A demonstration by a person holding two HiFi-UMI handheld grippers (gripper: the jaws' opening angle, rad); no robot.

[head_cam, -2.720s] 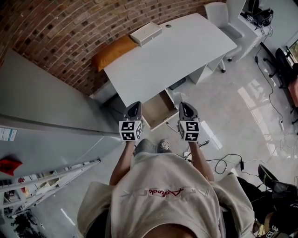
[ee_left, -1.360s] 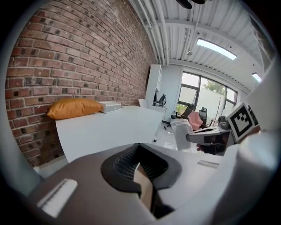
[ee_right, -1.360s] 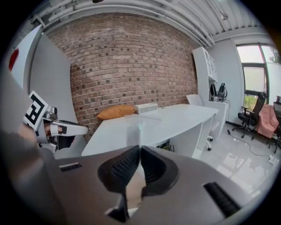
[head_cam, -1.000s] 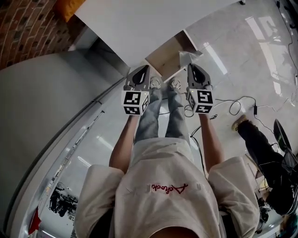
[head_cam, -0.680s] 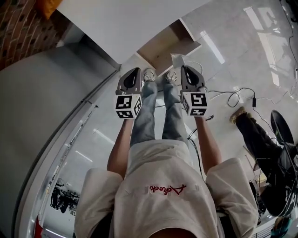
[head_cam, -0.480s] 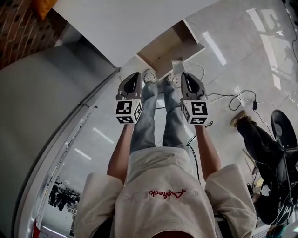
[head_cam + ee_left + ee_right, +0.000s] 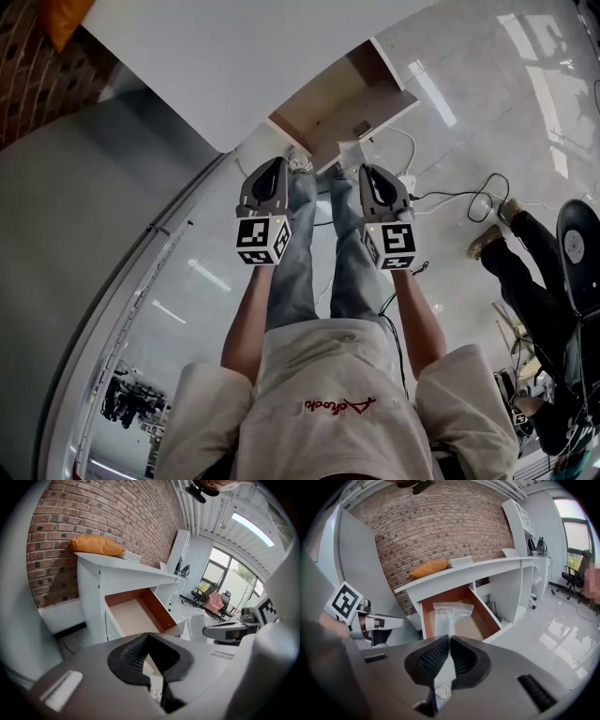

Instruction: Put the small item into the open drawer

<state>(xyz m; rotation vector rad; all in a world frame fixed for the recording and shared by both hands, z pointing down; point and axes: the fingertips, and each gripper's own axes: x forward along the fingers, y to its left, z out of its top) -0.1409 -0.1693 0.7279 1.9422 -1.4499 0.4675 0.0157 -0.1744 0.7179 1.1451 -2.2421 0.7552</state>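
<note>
1. Grip first: my right claw (image 7: 449, 638) is closed tight on the near end of a clear plastic bag (image 7: 451, 612), and most of the bag stands free beyond the tips. With so little of the slick film pinched, a swing or a jolt could let it slide out.
2. Bag position: it is up in the air, just in front of the open drawer (image 7: 483, 603) and, as far as I can tell, not yet over the inside. If I let go here, I judge it would land on the floor short of the front edge.
3. Limp, light plastic may not fall straight. On release it could cling to a pad, or drift and end up draped over the drawer's front wall.
4. My left claw (image 7: 148, 638) is closed with nothing in it, just beside the right one. If I lean in carelessly, it could knock the drawer front and nudge the drawer toward shutting.
5. The white surface (image 7: 234, 56) overhangs the back of the drawer. If I reach too deep or too high, the claw could bump its edge.
</note>
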